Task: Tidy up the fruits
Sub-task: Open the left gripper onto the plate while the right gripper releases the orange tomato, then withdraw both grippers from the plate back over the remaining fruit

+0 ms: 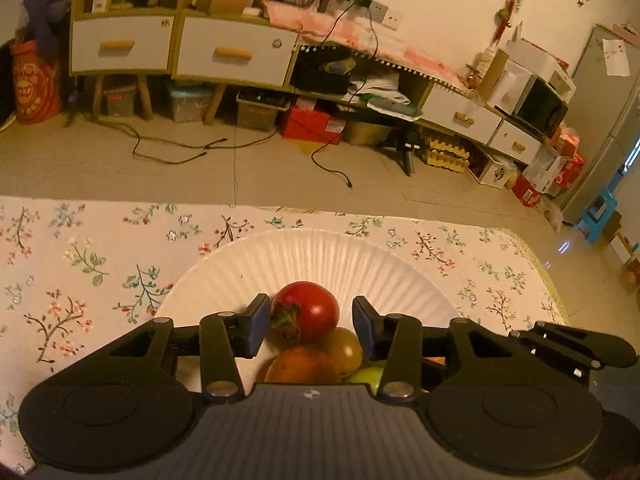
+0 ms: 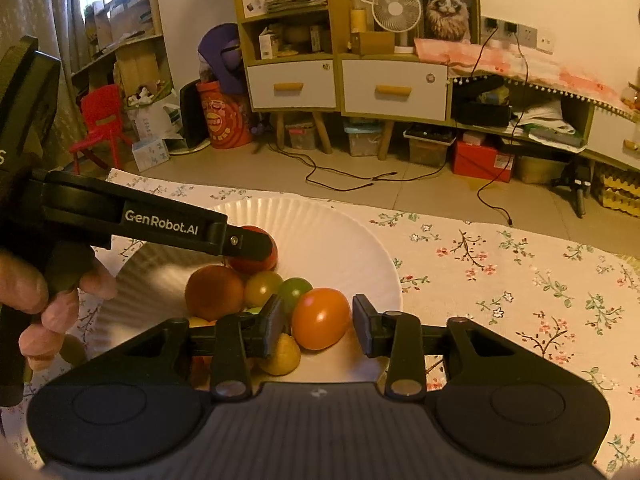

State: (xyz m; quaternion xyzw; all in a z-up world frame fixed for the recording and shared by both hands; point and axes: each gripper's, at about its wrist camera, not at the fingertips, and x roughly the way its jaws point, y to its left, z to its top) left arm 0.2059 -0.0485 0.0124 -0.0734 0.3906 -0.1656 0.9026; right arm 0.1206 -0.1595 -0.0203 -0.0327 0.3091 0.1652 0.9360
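A white paper plate (image 1: 320, 252) lies on the floral tablecloth with a heap of small tomatoes on it. My left gripper (image 1: 310, 320) is open around a red tomato (image 1: 306, 312) at the top of the heap: the left pad is at its stalk and a gap shows at the right pad. Below it lie an olive tomato (image 1: 344, 348) and an orange-brown one (image 1: 304, 366). My right gripper (image 2: 319, 324) is open around an orange tomato (image 2: 320, 318) on the plate (image 2: 332, 232), with thin gaps on both sides. A yellow tomato (image 2: 282, 356) sits under its left pad.
A hand (image 2: 40, 300) holds the left gripper, whose finger (image 2: 240, 242) reaches over the red tomato (image 2: 260, 262) from the left. The tablecloth (image 2: 500, 280) runs to the table's far edge, with floor, loose cables (image 2: 340, 176) and cabinets beyond.
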